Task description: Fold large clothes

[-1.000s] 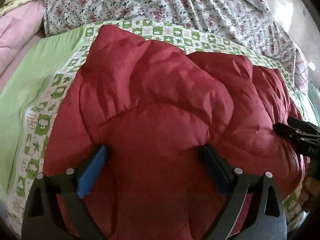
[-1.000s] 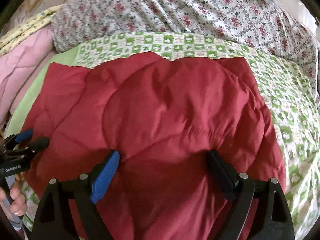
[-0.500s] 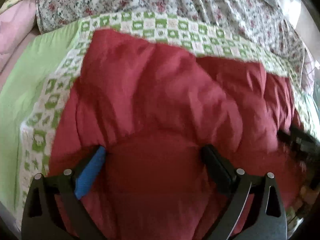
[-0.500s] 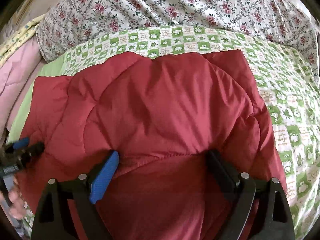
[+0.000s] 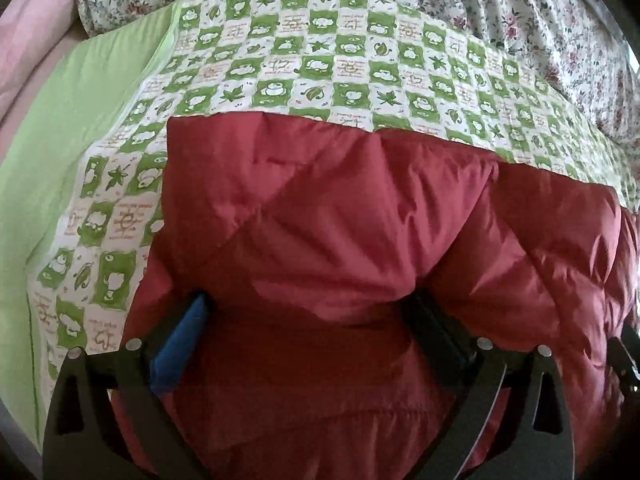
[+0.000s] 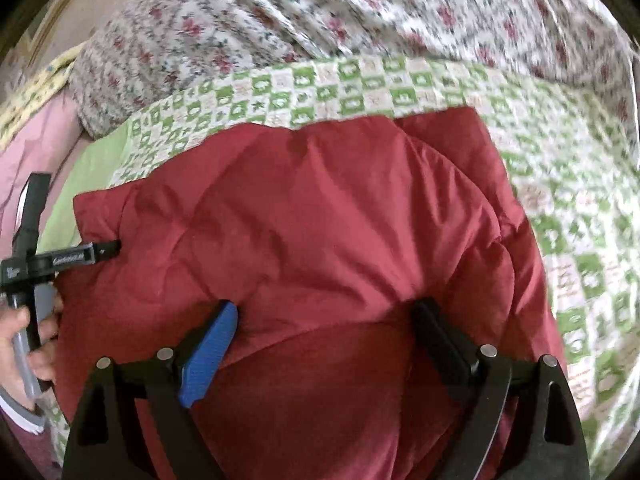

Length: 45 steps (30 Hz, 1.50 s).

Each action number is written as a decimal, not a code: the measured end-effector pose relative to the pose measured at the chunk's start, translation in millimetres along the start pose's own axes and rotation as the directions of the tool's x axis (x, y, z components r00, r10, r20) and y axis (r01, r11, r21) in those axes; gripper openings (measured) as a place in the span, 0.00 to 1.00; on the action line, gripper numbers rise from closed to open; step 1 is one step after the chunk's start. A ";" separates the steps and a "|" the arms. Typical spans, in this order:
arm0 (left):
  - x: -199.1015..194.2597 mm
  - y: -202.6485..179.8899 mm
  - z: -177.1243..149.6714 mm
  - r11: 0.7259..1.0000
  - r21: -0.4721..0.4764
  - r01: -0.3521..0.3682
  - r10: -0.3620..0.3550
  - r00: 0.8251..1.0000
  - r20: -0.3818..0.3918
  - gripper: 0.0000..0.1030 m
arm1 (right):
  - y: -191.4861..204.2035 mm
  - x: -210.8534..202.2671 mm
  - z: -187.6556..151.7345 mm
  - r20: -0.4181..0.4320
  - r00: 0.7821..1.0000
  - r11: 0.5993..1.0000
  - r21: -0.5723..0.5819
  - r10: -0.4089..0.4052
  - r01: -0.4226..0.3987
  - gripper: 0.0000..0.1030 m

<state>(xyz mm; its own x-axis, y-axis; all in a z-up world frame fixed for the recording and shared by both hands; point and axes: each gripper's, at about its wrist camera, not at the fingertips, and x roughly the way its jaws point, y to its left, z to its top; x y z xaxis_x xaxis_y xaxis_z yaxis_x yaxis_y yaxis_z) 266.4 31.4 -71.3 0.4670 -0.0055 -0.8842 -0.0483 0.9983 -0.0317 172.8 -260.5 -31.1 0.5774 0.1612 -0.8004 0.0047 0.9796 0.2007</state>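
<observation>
A puffy dark red quilted jacket (image 5: 320, 220) lies on a green-and-white checked sheet (image 5: 320, 64). In the left wrist view a thick fold of it fills the wide gap of my left gripper (image 5: 308, 300), and the padding bulges over both fingertips. My right gripper (image 6: 326, 306) grips a similar thick fold of the jacket (image 6: 300, 220), creased at the blue pad (image 6: 208, 356). At the jacket's left edge in the right wrist view a hand (image 6: 24, 340) holds the left gripper (image 6: 114, 246). Part of the right gripper (image 5: 624, 352) shows at the right rim.
A floral quilt (image 5: 520, 12) is heaped along the far side of the bed. Pink bedding (image 5: 32, 40) and a plain light green strip (image 5: 80, 112) lie at the left. The checked sheet (image 6: 580, 240) lies bare right of the jacket.
The jacket's far edge has drawn back toward me, baring more checked sheet beyond it. The left gripper has shifted along the jacket's left side. Both grips look the same.
</observation>
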 end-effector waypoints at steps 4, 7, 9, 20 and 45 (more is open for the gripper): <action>-16.1 5.7 -2.5 0.999 -0.005 0.032 -0.032 0.999 0.016 0.94 | 0.3 4.1 -1.8 -0.005 1.000 1.000 -0.003 -0.012 0.012 0.89; -41.5 10.5 -15.5 0.997 -0.005 0.079 -0.078 0.995 0.058 0.92 | -3.6 3.2 -4.4 0.004 1.000 1.000 0.014 0.005 -0.005 0.89; -64.7 13.3 -35.1 0.994 0.003 0.111 -0.110 0.989 0.094 0.92 | -4.0 2.6 -4.8 0.007 1.000 1.000 0.016 0.007 -0.007 0.89; -90.8 12.5 -117.6 0.991 0.050 0.124 -0.129 0.984 0.121 0.93 | -4.9 -2.7 -9.0 0.037 0.999 0.999 0.037 0.002 -0.003 0.89; -101.7 18.2 -127.6 0.991 0.033 0.133 -0.137 0.971 0.195 1.00 | -11.7 -109.5 -73.7 0.136 0.991 1.000 0.028 0.002 -0.005 0.90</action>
<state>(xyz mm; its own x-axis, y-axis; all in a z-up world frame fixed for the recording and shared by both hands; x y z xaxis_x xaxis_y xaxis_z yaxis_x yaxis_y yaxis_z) 105.3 42.8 -41.4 0.6325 -0.1305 -0.7635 0.0433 0.9901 -0.1334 49.3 -280.7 12.6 0.6832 0.1449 -0.7157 0.0244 0.9751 0.2206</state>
